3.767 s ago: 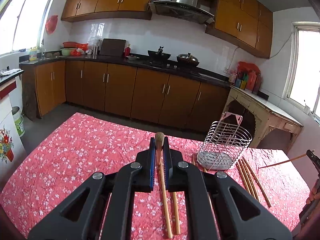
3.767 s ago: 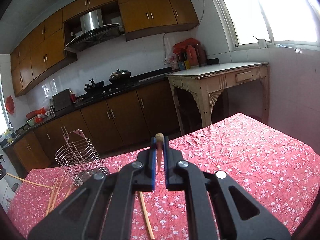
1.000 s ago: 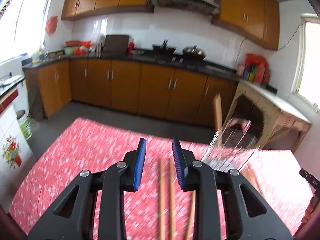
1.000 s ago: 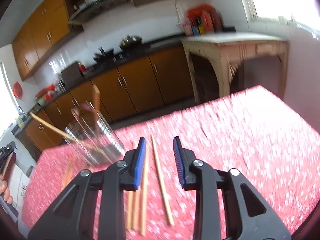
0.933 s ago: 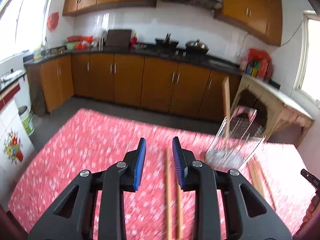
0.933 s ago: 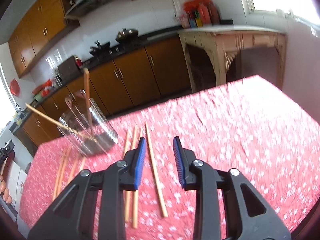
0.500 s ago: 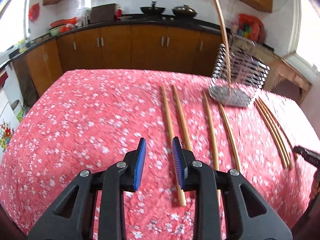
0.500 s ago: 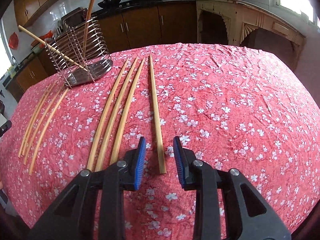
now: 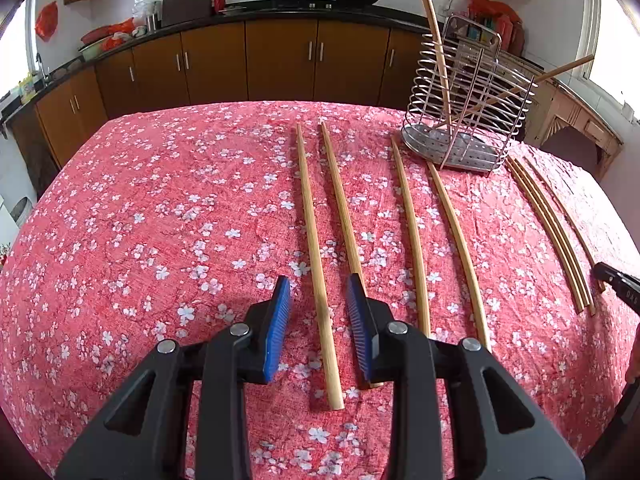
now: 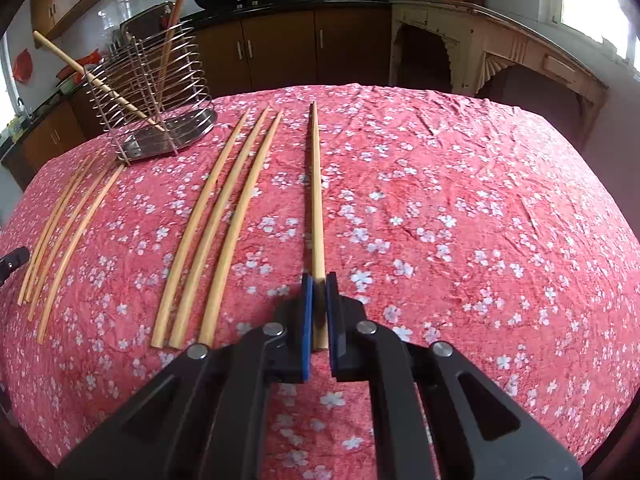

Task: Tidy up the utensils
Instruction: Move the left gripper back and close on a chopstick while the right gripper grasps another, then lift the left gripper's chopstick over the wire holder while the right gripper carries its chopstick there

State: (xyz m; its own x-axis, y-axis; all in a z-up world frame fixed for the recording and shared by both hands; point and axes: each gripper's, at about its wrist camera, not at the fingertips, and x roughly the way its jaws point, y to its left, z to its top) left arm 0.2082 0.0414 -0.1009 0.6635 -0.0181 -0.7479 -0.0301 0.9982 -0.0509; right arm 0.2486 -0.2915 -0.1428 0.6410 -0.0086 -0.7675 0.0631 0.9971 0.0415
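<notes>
Several long wooden chopsticks lie on the red floral tablecloth [image 9: 160, 208]. My left gripper [image 9: 318, 288] is open low over the cloth, its blue pads either side of one chopstick [image 9: 316, 268]. My right gripper [image 10: 316, 280] is shut on the near end of a single chopstick [image 10: 316, 184] that still lies flat on the cloth [image 10: 460, 208]. A wire utensil holder [image 9: 468, 104] stands at the back with two chopsticks leaning in it; it also shows in the right wrist view [image 10: 152, 92].
Three chopsticks [image 10: 216, 220] lie left of my right gripper, with several more [image 10: 64, 216] at the far left. Chopsticks [image 9: 552, 228] also lie by the right table edge. Kitchen cabinets [image 9: 280, 60] run behind the table.
Both grippers released chopsticks into the holder and dropped to the table. The right gripper has closed on a chopstick since half a second ago; the left moved closer over one, still open.
</notes>
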